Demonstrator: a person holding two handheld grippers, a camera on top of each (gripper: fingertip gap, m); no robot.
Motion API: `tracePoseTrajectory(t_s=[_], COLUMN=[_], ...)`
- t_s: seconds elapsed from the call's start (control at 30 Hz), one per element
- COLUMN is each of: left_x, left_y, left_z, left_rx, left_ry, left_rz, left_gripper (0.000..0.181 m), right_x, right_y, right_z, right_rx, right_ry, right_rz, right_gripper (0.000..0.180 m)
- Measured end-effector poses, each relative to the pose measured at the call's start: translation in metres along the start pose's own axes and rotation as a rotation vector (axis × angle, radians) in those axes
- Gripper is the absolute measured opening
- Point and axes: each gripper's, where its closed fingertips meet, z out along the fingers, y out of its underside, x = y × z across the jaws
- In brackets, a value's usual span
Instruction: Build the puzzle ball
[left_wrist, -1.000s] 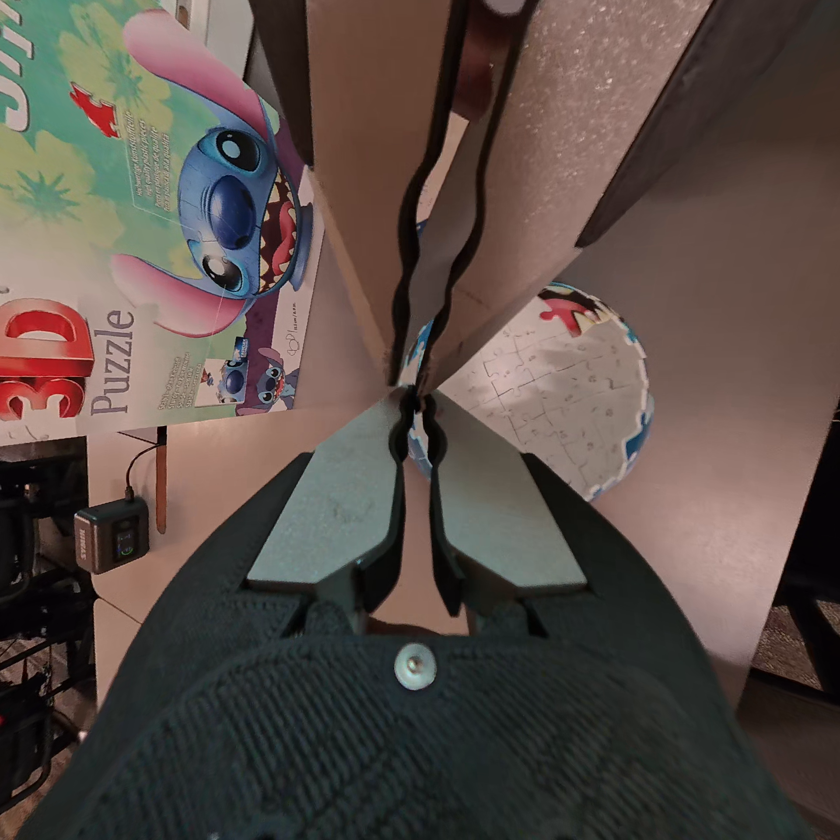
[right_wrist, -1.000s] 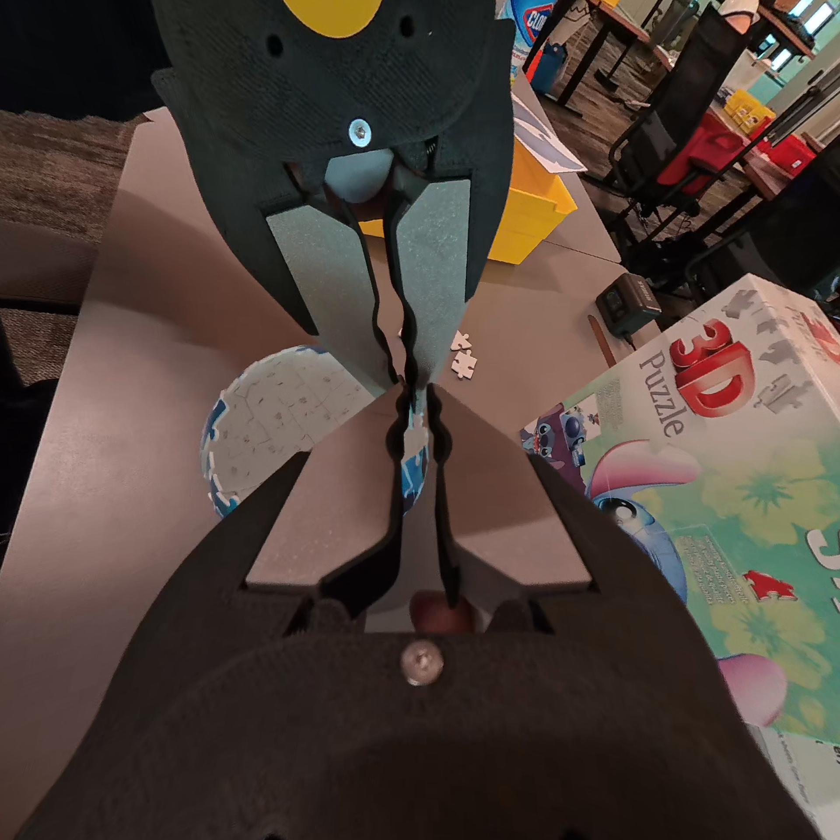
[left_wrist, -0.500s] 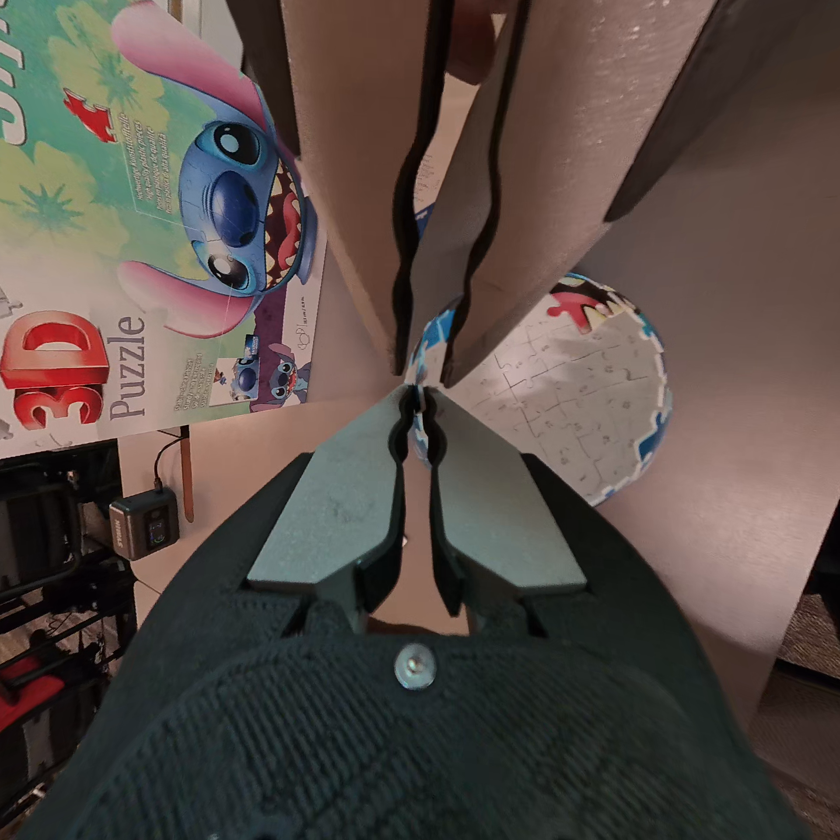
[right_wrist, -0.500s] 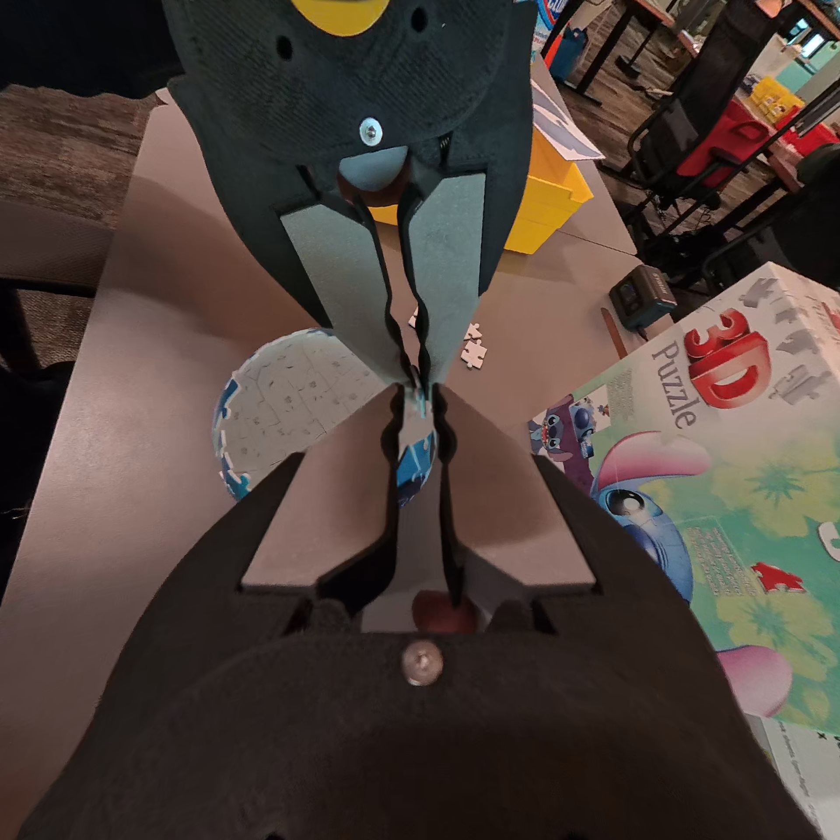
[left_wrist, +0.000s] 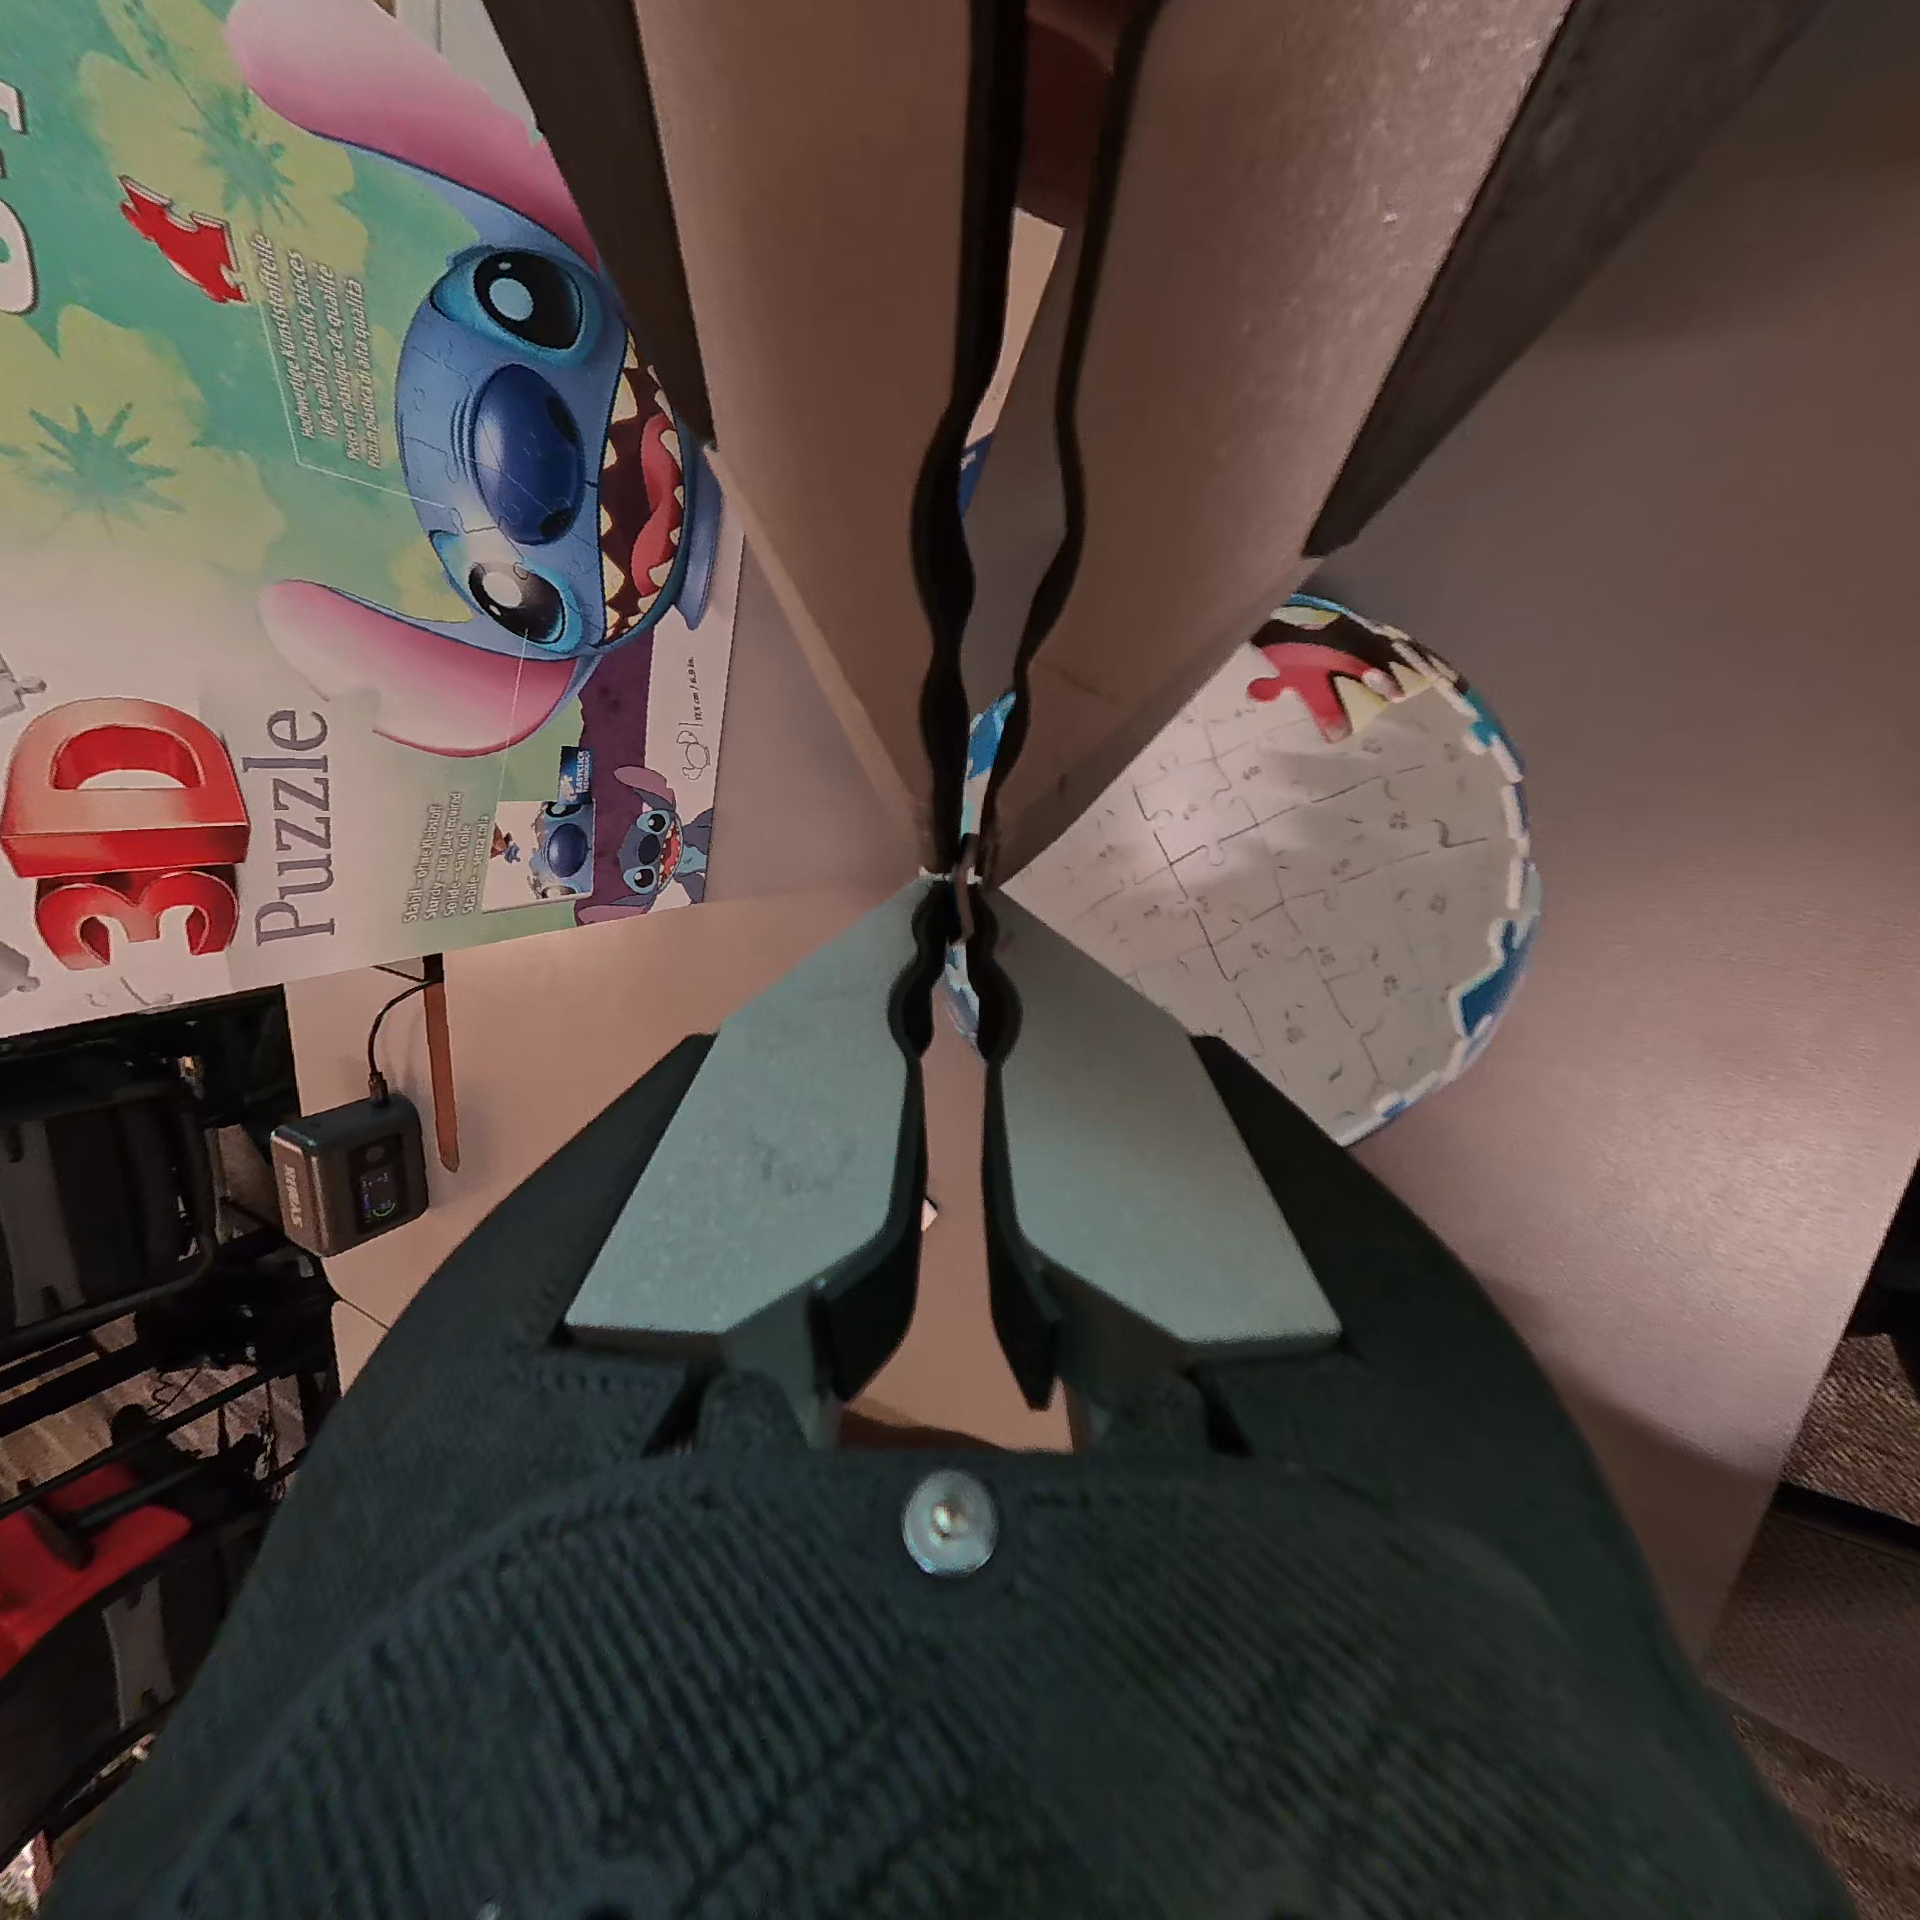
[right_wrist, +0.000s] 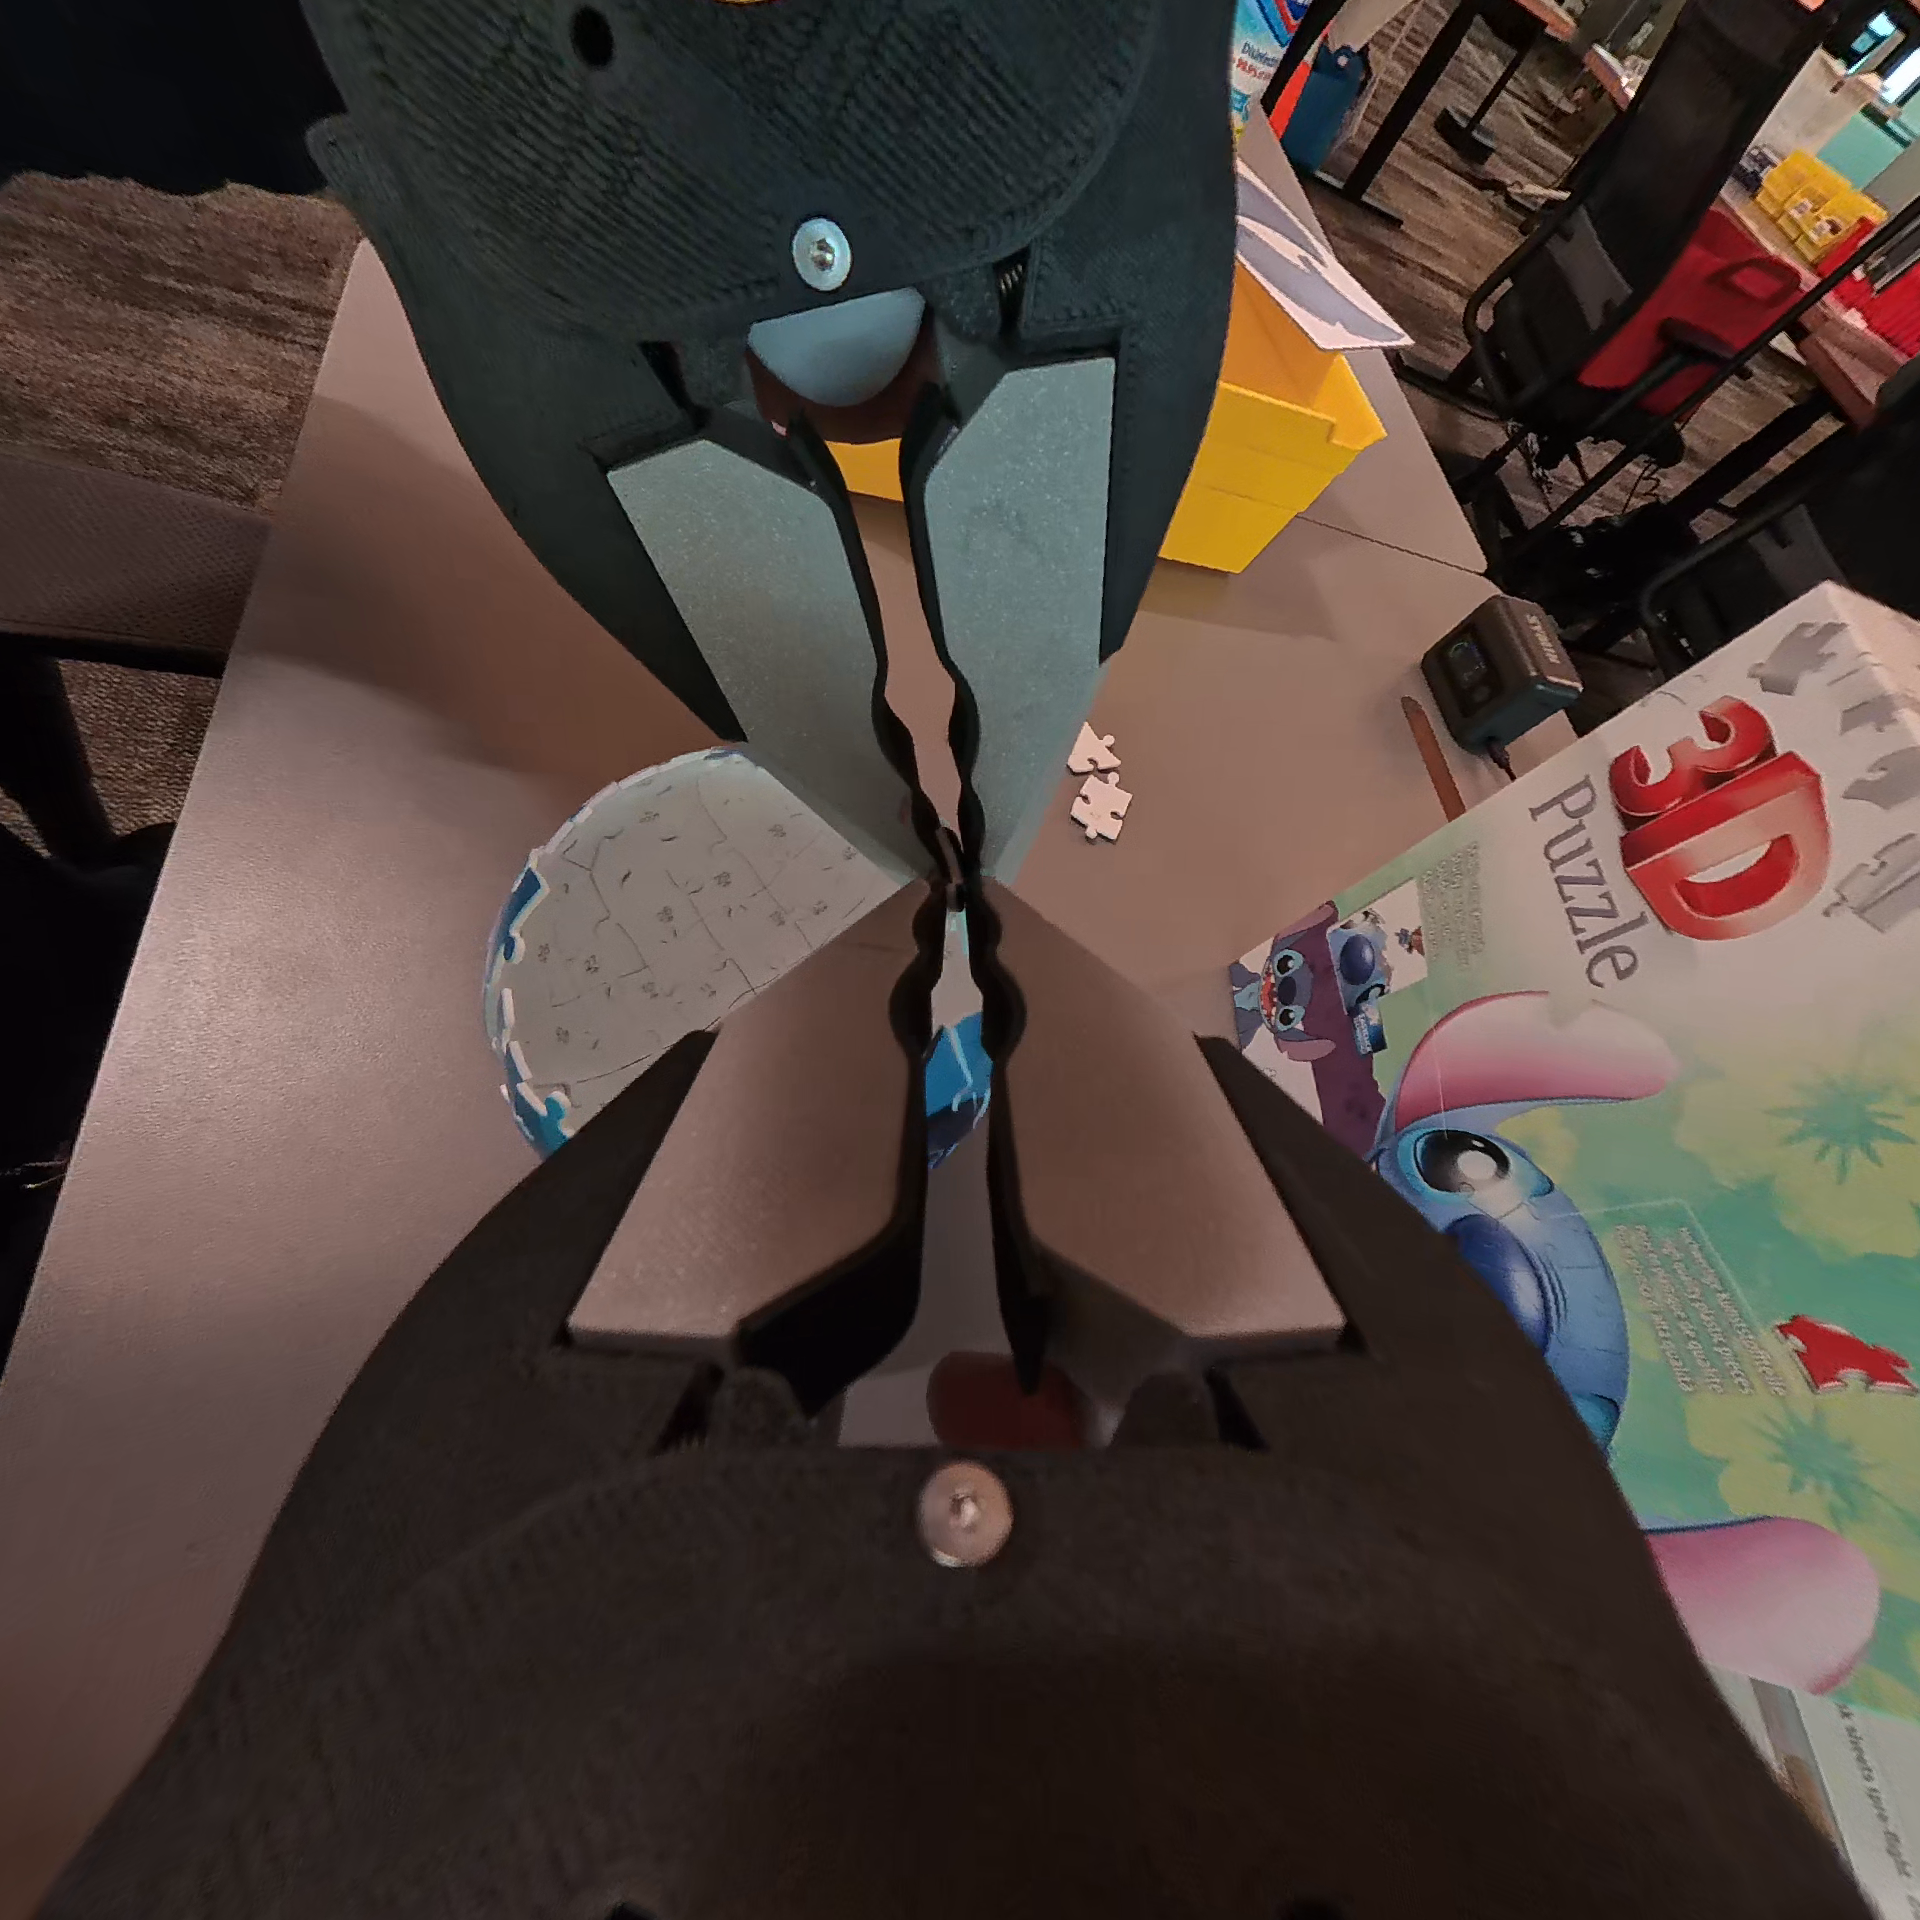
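The half-built puzzle ball (left_wrist: 1299, 883) lies on the table as an open bowl with a white inside and a blue rim; it also shows in the right wrist view (right_wrist: 665, 914). My left gripper (left_wrist: 954, 914), with teal pads, and my right gripper (right_wrist: 951, 914), with grey pads, meet tip to tip above the ball. Both are shut on a small puzzle piece (right_wrist: 948, 868) seen edge-on between the tips. I cannot tell whether it is one piece or two. The right gripper (left_wrist: 961, 847) comes from above in the left wrist view.
The colourful puzzle box (right_wrist: 1662, 1091) lies beside the ball and also shows in the left wrist view (left_wrist: 260, 468). Two loose white pieces (right_wrist: 1096, 790) lie on the table behind the grippers. A yellow bin (right_wrist: 1278, 468) and a small dark device (right_wrist: 1496, 665) stand farther back. My left and right fingertips are right by each other.
The right gripper's jaws stood apart half a second ago and have now closed at the tips. The left gripper has stayed shut, and both have shifted slightly over the ball.
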Motion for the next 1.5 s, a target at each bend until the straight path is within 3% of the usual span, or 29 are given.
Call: tracePoseTrajectory(t_s=[0.23,0.3,0.37,0.47,0.77,1.07,1.5], left_x=[-0.007,-0.004,-0.004,-0.007,0.0,-0.006,-0.005], left_y=[0.01,0.011,0.013,0.018,0.022,0.02,0.026], left_z=[-0.006,-0.011,-0.013,-0.015,-0.003,0.005,0.016], left_rx=[0.019,0.065,0.089,0.091,0.056,0.018,-0.06], left_ry=[-0.035,-0.02,-0.02,-0.029,-0.047,-0.059,-0.069], left_rz=[-0.053,-0.082,-0.105,-0.128,-0.121,-0.113,-0.063], left_gripper=[0.015,0.0,0.0,0.019,0.032,0.024,0.015], right_x=[0.006,0.005,0.005,0.003,0.003,0.004,0.009], right_y=[0.002,0.004,0.007,0.007,0.015,0.021,0.026], right_z=[0.0,0.001,0.004,0.006,0.011,0.02,0.026], right_rx=[0.067,0.079,0.066,0.069,-0.004,-0.05,-0.065], right_ry=[0.061,0.065,0.075,0.078,0.177,0.209,0.216], right_rz=[0.0,0.005,-0.007,-0.011,-0.166,-0.255,-0.231], right_gripper=[0.0,0.0,0.0,0.0,0.0,0.0,0.0])
